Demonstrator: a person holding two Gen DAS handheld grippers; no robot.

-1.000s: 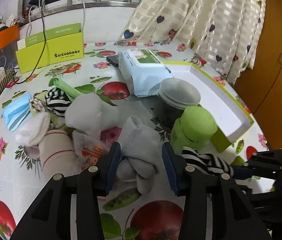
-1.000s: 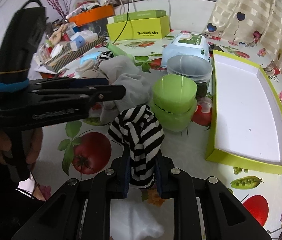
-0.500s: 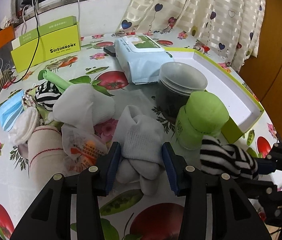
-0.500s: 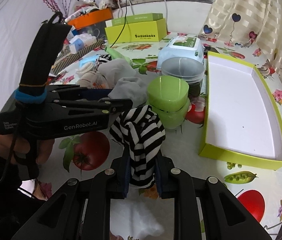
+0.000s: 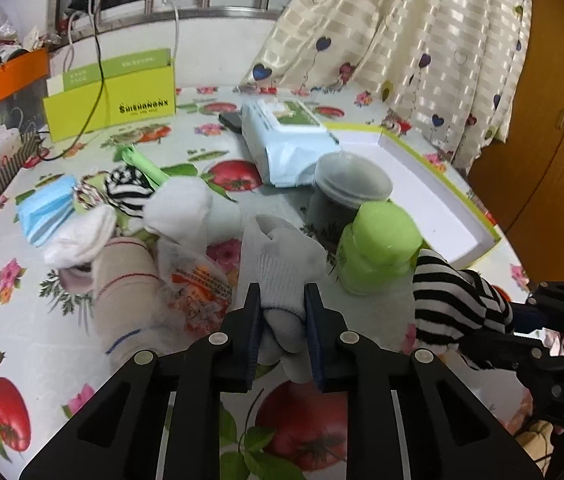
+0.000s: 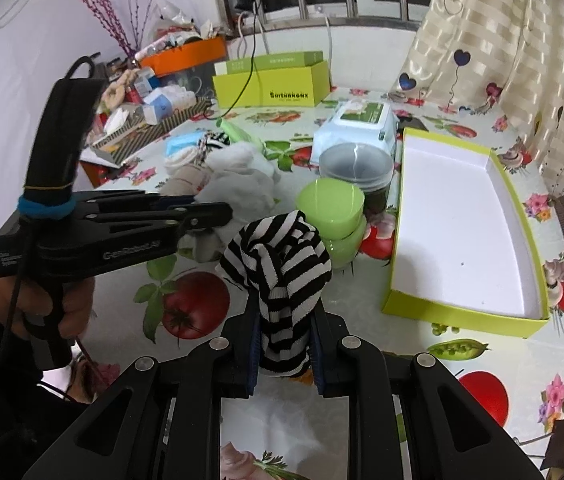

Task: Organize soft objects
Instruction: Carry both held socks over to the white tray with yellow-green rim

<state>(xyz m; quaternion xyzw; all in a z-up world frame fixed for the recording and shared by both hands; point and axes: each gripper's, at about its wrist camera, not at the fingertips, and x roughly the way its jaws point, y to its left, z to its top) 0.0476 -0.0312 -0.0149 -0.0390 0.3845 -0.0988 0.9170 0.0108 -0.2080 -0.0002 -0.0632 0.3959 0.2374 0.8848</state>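
left gripper [image 5: 281, 312]: jaws have just been closing, now pinched on the grey sock [image 5: 282, 268], which sits just left of the green jar [image 5: 376, 252] on the table [image 5: 21, 320]. right gripper [image 6: 284, 338]: jaws nearly together, clamped on the striped sock [image 6: 279, 268], held in front of the green jar, clear of the table. tray [image 6: 462, 232]: right of the jar, white inside bare. clear tub [image 5: 348, 190] directly behind the jar. pile of white socks [image 5: 177, 212] and a blue mask [image 5: 45, 208] left of the jar. wipes pack [image 5: 286, 140] behind the tub.
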